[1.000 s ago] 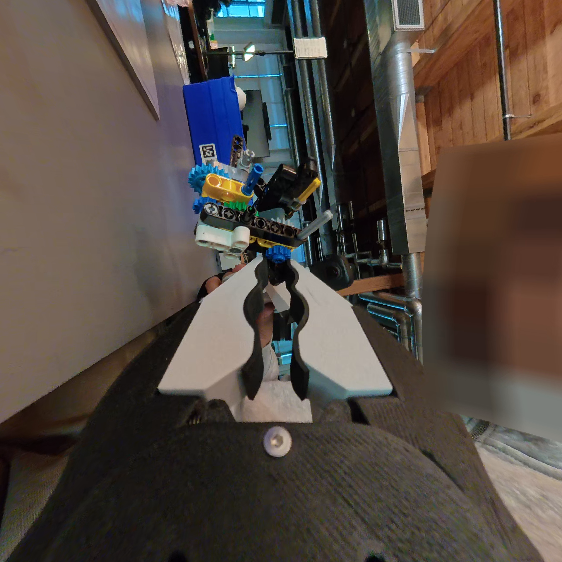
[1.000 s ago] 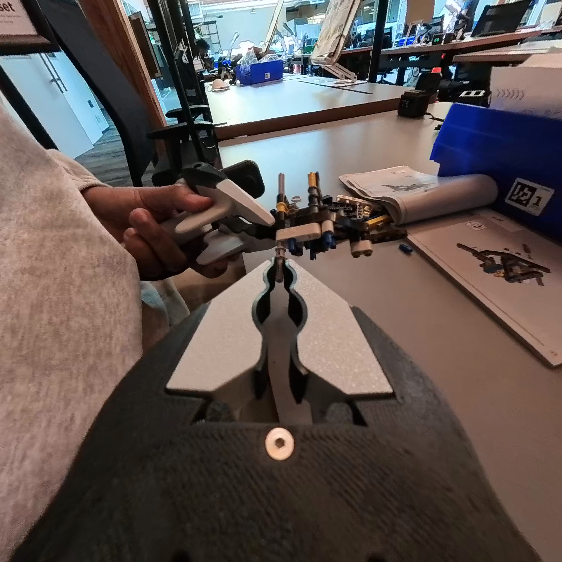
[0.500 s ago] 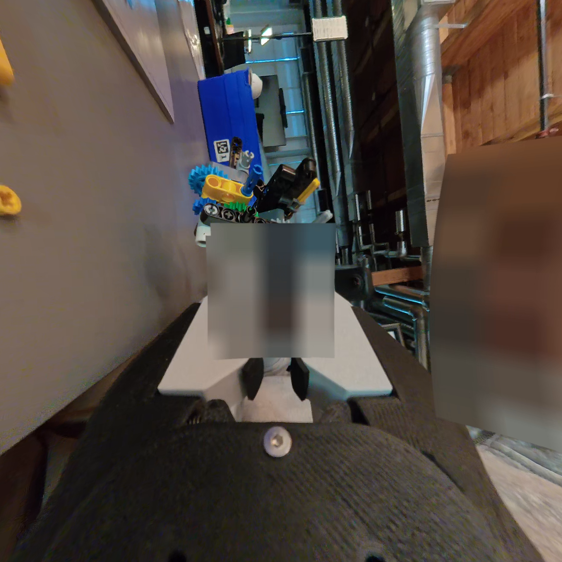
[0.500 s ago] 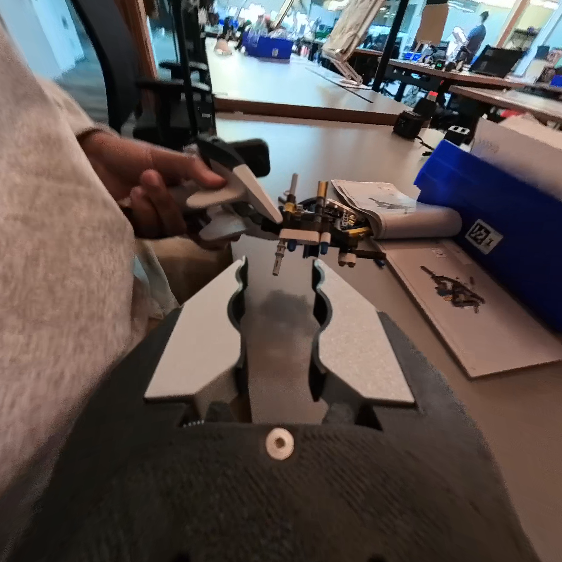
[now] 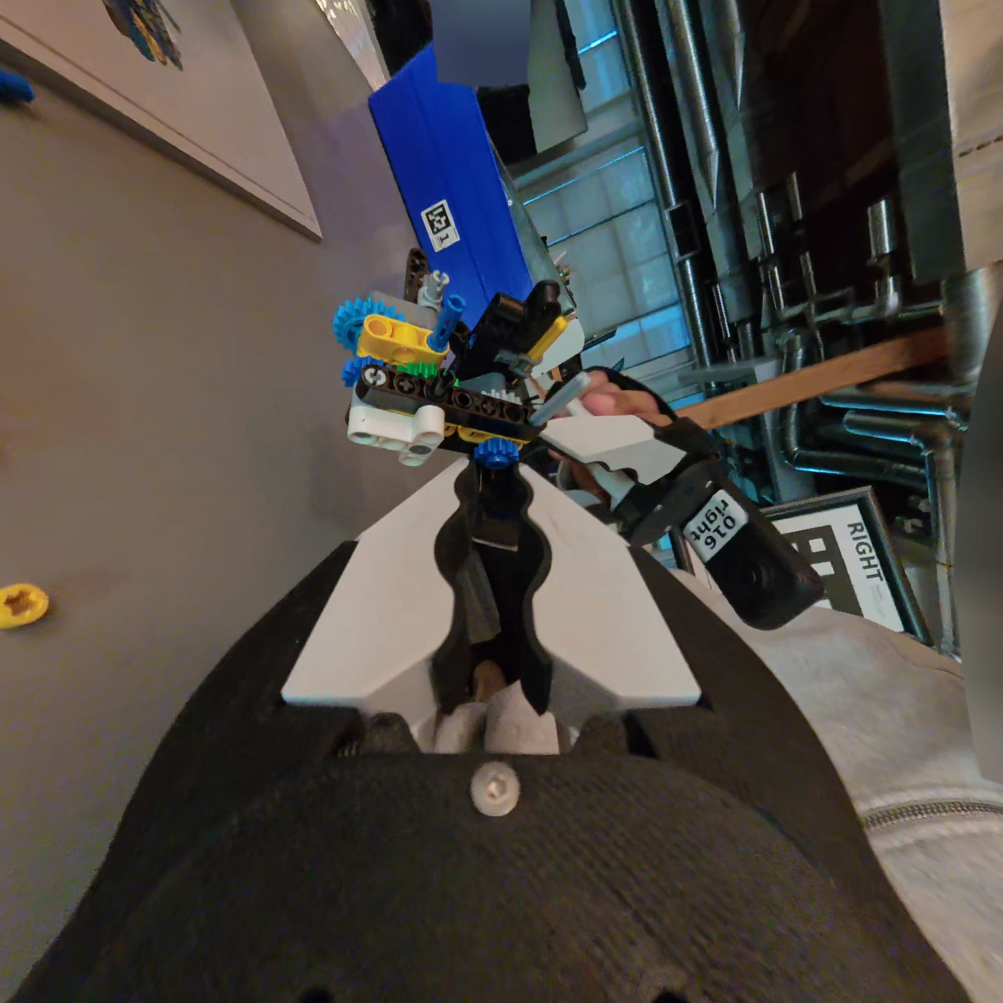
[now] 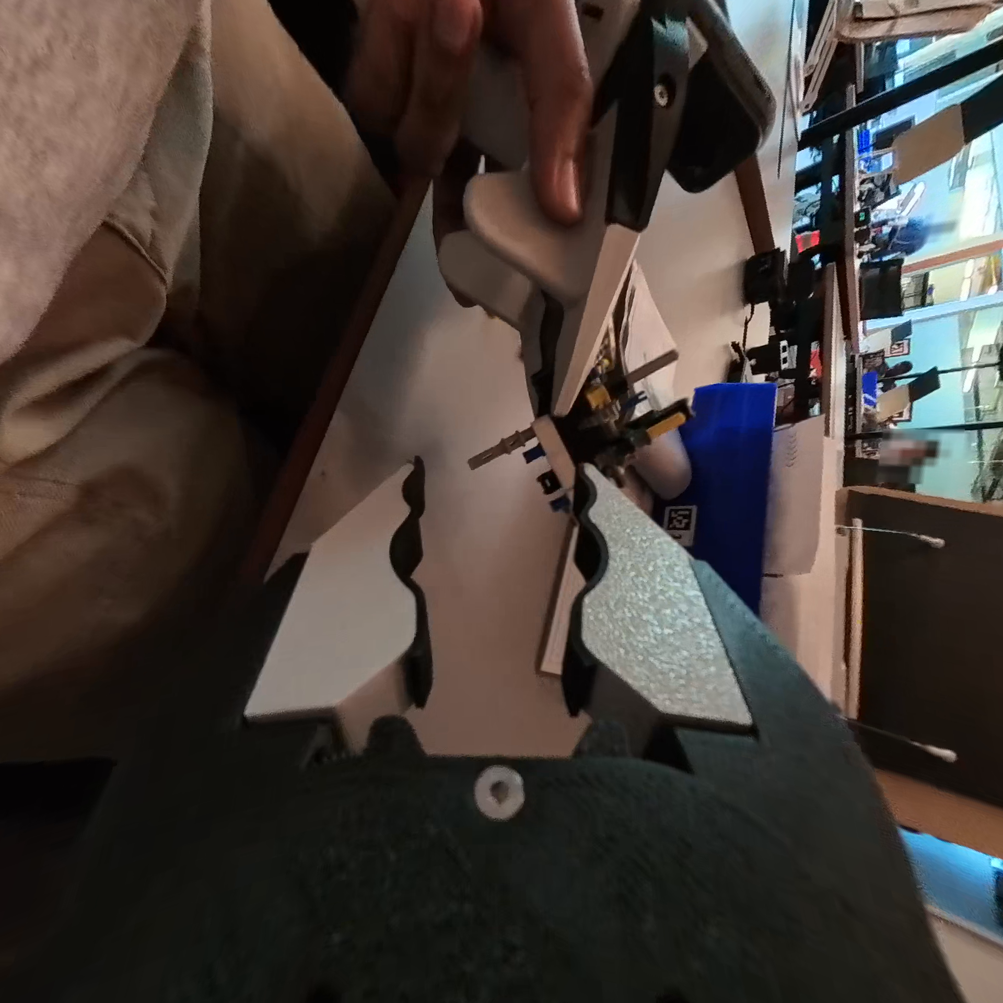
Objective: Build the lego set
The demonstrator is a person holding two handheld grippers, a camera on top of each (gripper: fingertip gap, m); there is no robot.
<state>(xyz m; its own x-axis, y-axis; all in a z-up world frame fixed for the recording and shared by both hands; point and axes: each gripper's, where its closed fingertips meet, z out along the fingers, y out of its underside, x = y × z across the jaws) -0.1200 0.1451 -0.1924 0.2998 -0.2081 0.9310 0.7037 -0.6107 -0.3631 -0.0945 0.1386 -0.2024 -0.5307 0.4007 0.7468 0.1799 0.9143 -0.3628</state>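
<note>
My left gripper [image 5: 493, 469] is shut on a blue gear at the near end of the lego model [image 5: 445, 380] and holds it in the air above the table. The model has black beams, a white block, yellow parts, blue gears and a grey axle [image 6: 494, 453] sticking out of it. In the right wrist view the model [image 6: 597, 429] hangs at the tip of the left gripper [image 6: 545, 410], which a hand holds. My right gripper [image 6: 499, 472] is open and empty, its right finger close beside the model. It also shows in the left wrist view [image 5: 564, 445].
A blue bin [image 5: 450, 179] stands behind the model and also shows in the right wrist view [image 6: 727, 461]. An instruction booklet [image 5: 163, 108] lies on the grey table [image 5: 135, 380]. A loose yellow piece [image 5: 21, 605] and a blue piece [image 5: 13, 89] lie on the table. Both grippers' tips are close together, under 4 cm apart. Between my left fingertips and the loose yellow piece [image 5: 21, 605] there is roughly 12 cm.
My right gripper let go of the grey axle, opened wide and rolled onto its side beside the model. My left gripper kept its hold on the model.
</note>
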